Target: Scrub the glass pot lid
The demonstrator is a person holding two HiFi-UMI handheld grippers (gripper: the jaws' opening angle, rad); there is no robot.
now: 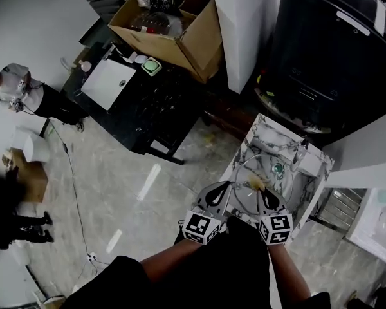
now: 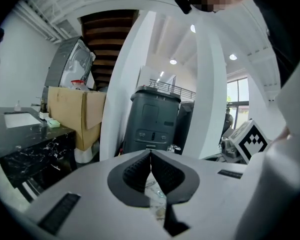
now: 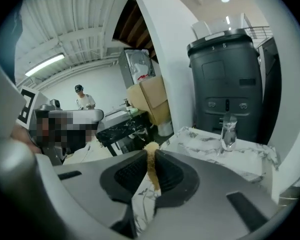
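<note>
Figure: legible markings. No word, number or brand can be read in any view. The only signs are black-and-white square markers: on the left cube [image 1: 201, 227] of my left gripper [image 1: 222, 188] and on the right cube [image 1: 276, 228] of my right gripper [image 1: 262, 192]. These are patterns, not characters. The dark bin [image 1: 328, 63] bears a pale label strip [image 1: 352, 23], too small for me to read.

lid [image 1: 249, 199]: clear glass | table [image 1: 270, 134]: glossy marble-look | sponge [image 3: 151, 158]: rough, perhaps fibre
</note>
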